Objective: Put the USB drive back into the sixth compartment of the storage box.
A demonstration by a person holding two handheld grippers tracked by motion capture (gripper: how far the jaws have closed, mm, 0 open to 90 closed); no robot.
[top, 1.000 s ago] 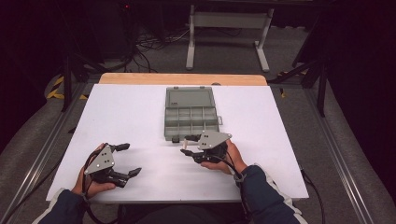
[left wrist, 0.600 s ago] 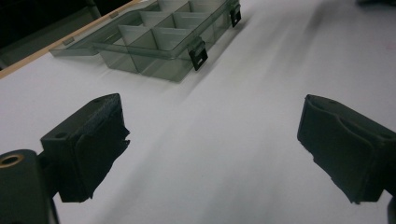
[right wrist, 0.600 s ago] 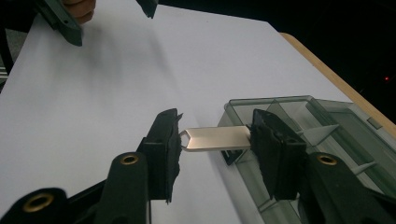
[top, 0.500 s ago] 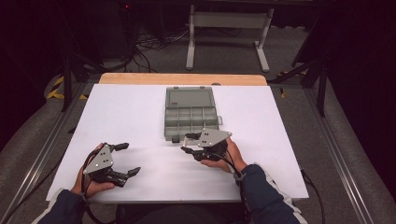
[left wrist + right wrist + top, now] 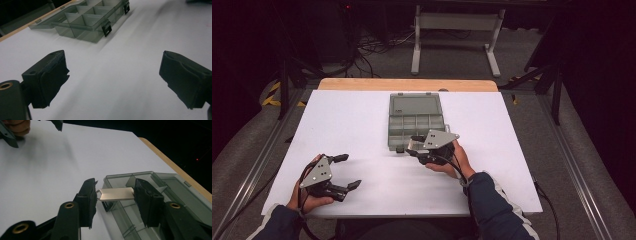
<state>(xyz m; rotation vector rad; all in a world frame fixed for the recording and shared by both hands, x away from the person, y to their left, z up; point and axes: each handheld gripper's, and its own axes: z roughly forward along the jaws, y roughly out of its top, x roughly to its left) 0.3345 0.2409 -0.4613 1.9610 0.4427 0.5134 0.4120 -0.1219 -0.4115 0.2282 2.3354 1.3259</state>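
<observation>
Right gripper fingers [image 5: 88, 200]: clenched end to end on a small flat metal piece [image 5: 115, 194], one pad at each short end; the piece lies level between them.
Left gripper fingers [image 5: 47, 77]: released, spread wide, with bare table surface between them.
Table [image 5: 357, 125]: white top with a wooden strip along the far edge; it carries everything listed below.
Compartment box [image 5: 416, 121]: clear grey plastic organiser, lid folded open flat toward the far side, dividers visible inside, two black latches on its near wall; it sits at the middle of the table.
Right gripper [image 5: 412, 145]: held in the person's right hand at the near edge of the box, jaws pointing left across that edge.
Left gripper [image 5: 346, 171]: held in the person's left hand near the table's front left corner, well apart from the box.
Metal piece, position: in the right gripper view it hangs over the corner compartment at the box's near wall, above a latch.
</observation>
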